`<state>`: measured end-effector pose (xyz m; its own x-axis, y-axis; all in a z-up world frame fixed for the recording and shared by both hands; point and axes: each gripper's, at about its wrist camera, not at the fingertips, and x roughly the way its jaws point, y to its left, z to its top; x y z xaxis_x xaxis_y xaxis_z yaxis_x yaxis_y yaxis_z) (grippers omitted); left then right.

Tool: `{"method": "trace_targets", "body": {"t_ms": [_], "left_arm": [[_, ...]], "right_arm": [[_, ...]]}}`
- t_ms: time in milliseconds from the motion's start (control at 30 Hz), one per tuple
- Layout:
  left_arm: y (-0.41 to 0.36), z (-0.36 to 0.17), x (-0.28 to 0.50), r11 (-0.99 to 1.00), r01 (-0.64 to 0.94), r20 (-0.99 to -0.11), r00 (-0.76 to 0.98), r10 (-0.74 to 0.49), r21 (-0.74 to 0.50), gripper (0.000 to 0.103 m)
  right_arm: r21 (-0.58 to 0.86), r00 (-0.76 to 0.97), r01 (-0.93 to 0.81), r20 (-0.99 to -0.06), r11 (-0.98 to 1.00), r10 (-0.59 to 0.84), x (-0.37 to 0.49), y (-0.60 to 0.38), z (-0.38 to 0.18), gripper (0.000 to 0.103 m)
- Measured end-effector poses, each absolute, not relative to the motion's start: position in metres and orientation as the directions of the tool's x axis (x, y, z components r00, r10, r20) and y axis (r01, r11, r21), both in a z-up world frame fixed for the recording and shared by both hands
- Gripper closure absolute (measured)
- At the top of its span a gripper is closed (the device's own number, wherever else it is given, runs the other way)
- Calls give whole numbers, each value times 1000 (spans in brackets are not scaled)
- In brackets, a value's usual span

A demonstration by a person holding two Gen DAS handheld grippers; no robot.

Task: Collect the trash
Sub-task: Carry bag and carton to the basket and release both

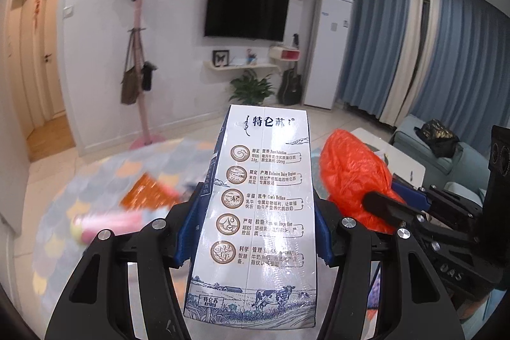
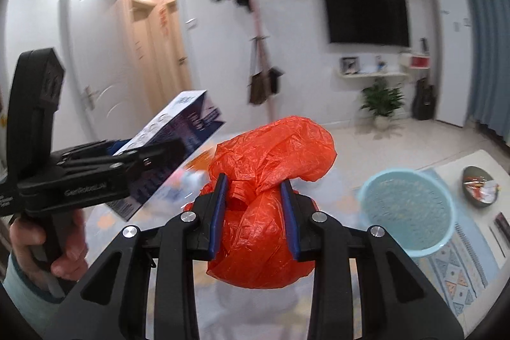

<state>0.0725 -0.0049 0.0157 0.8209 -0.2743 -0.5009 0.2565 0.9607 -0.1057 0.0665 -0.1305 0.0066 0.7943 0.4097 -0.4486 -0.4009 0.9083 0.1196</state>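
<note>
My left gripper (image 1: 255, 212) is shut on a white and blue milk carton (image 1: 258, 206) and holds it up in the air, its printed side facing the camera. The carton (image 2: 178, 129) and the left gripper (image 2: 153, 155) also show at the left of the right wrist view. My right gripper (image 2: 255, 190) is shut on a crumpled orange plastic bag (image 2: 271, 155), held in the air just right of the carton. The bag (image 1: 350, 171) shows in the left wrist view with the right gripper's fingers (image 1: 382, 206) on it.
An orange wrapper (image 1: 149, 193) and a pink bottle (image 1: 105, 225) lie blurred on the patterned rug (image 1: 95, 180) below. A light blue basin (image 2: 408, 209) and a dark dish of wrappers (image 2: 481, 187) are at the right. A sofa (image 1: 446, 155) stands at the far right.
</note>
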Motion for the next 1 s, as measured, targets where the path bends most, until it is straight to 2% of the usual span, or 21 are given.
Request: {"method": "trace_targets", "body": {"t_ms": [133, 267, 567, 867, 1000], "left_arm": [[-42, 23, 103, 947, 305, -501, 806, -315, -104, 46], [-84, 20, 142, 927, 358, -533, 765, -362, -117, 46], [-180, -25, 232, 890, 440, -666, 629, -401, -120, 46], [-213, -79, 296, 893, 417, -748, 535, -394, -172, 46], [-215, -97, 308, 898, 406, -767, 517, -380, -171, 43]], "right_arm": [[141, 844, -290, -428, 947, 323, 94, -172, 8, 74], [186, 868, -152, -445, 971, 221, 131, -219, -3, 74], [245, 814, 218, -580, 945, -37, 194, -298, -82, 74], [210, 736, 308, -671, 928, -92, 228, -324, -130, 74], [177, 714, 294, -695, 939, -92, 243, -323, -139, 69]]}}
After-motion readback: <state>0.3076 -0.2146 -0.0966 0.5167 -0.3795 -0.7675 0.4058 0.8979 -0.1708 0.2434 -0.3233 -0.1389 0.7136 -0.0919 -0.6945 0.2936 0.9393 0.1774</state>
